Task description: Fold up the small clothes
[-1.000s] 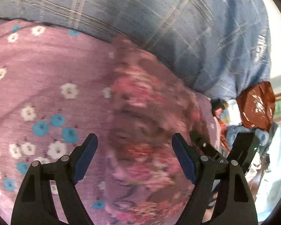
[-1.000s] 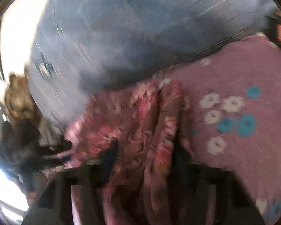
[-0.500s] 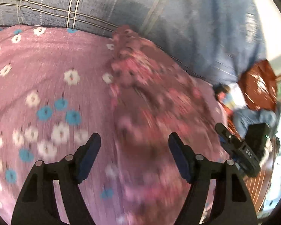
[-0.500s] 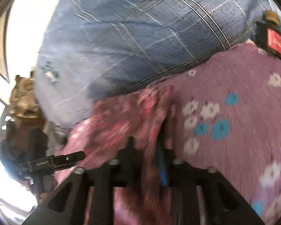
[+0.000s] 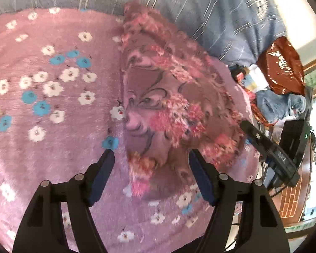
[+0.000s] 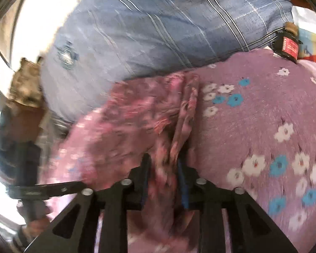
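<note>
Nearest the lens in the right wrist view, the right gripper [image 6: 163, 158] has a bunched fold of the garment [image 6: 126, 116] running up between its fingers. They have just been parting, and the hold looks let go rather than clenched. If the hand pulls away now, I judge the fold could snag on a finger and drag, undoing the crease.

At the bottom of the left wrist view, the left gripper [image 5: 150, 152] has its fingers spread wide after narrowing slightly. They are released and grasp nothing, and the near hem shows between them.

The garment lies centre frame on the blanket [image 5: 52, 126], lumpy rather than flat. Its far corner touches the quilt [image 5: 200, 10] at the top. Both are pink florals, so a pinch at the hem could well catch the fleecy blanket too and lift both. With neither gripper holding it, the top layer may also slide or spring open. The motion blur suggests fast hands, which would make a missed edge likelier.
</note>
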`<state>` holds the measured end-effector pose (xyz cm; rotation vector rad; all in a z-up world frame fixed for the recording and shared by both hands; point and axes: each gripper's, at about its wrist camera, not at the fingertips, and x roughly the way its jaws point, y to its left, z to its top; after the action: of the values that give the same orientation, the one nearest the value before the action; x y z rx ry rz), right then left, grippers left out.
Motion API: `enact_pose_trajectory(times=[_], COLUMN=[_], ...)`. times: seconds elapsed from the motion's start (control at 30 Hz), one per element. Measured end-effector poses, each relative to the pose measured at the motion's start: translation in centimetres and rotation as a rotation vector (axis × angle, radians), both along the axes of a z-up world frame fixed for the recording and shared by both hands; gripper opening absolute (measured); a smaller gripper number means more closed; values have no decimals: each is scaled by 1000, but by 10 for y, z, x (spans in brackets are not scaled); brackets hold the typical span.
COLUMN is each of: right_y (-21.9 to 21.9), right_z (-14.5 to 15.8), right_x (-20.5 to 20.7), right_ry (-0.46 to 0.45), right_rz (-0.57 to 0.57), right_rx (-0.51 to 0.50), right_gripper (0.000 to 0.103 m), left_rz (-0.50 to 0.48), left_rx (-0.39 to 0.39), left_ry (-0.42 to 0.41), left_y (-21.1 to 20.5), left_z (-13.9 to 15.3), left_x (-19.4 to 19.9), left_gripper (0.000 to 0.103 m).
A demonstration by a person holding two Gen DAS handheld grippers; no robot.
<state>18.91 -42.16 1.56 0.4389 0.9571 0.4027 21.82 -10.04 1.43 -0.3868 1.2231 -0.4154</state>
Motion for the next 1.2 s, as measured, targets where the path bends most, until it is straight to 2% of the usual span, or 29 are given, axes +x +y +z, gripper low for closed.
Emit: enact_pose_trajectory(times=[0.03, 0.1, 0.13, 0.17, 0.2, 0.27, 0.33, 0.4, 0.43, 0.47, 0.53, 0.6, 0.67, 0.73, 0.87, 0.97, 1.0, 1.03, 1.07, 1.1, 1.2], right_y=[-3, -6, -4, 0, 3, 3, 5, 10, 11, 9, 4, -1, -3, 2, 26, 43, 44, 47, 45, 39, 33], right_z=[1, -6, -14, -17, -15, 4, 4, -22, -24, -18, 2, 21, 45, 56, 49, 19, 5, -14, -20, -22, -24], right_x=[-8, -24, -29, -31, -35, -47, -50, -43, -44, -43, -43, -46, -42, -32, -4, 15, 18, 22, 21, 15, 11], right_ry=[-5, -3, 25, 35, 30, -50, -63, 39, 38, 32, 10, -48, -129, -175, -177, -135, -110, -73, -93, -140, -151], right_rz=[-4, -19, -9, 7, 28, 17, 5, 29, 27, 22, -15, -50, -84, -79, -49, -23, -12, -2, -9, -25, -32], right_rx=[14, 37, 5, -35, -66, -67, -119, -228, -235, -223, -196, -171, -110, -84, -135, -209, -250, -301, -291, -256, -221], right_gripper=[54, 51, 29, 5, 4, 4, 4, 5, 6, 15, 16, 20, 37, 37, 37, 37, 37, 39, 40, 40, 41], left_rz=[1, 0, 0, 1, 9, -3, -14, -34, -50, -59, -49, -24, -1, 15, 29, 27, 30, 46, 69, 87, 107], left_rx=[-15, -7, 10, 8, 16, 48, 80, 110, 114, 99, 51, 53, 147, 245, 286, 322, 324, 320, 314, 307, 257], left_ry=[-3, 36, 81, 91, 64, 38, 12, 7, 8, 2, -52, -135, -233, -294, -260, -197, -180, -169, -170, -168, -153], left_y=[-1, -9, -13, -12, -10, -13, -21, -30, -31, -29, -23, -19, -28, -40, -57, -61, -60, -59, -56, -52, -40], left_z=[-2, -15, -26, -29, -26, -25, -27, -24, -21, -15, 4, 26, 43, 49, 32, 3, -6, -14, -17, -20, -27], left_x=[-4, -4, -5, -6, -12, -20, -23, -25, -28, -31, -37, -35, -27, -15, 14, 28, 29, 31, 31, 31, 30], left_gripper=[73, 73, 73, 72, 72, 72, 72, 72, 72, 72, 72, 72, 72, 72, 72, 75, 77, 84, 95, 98, 103])
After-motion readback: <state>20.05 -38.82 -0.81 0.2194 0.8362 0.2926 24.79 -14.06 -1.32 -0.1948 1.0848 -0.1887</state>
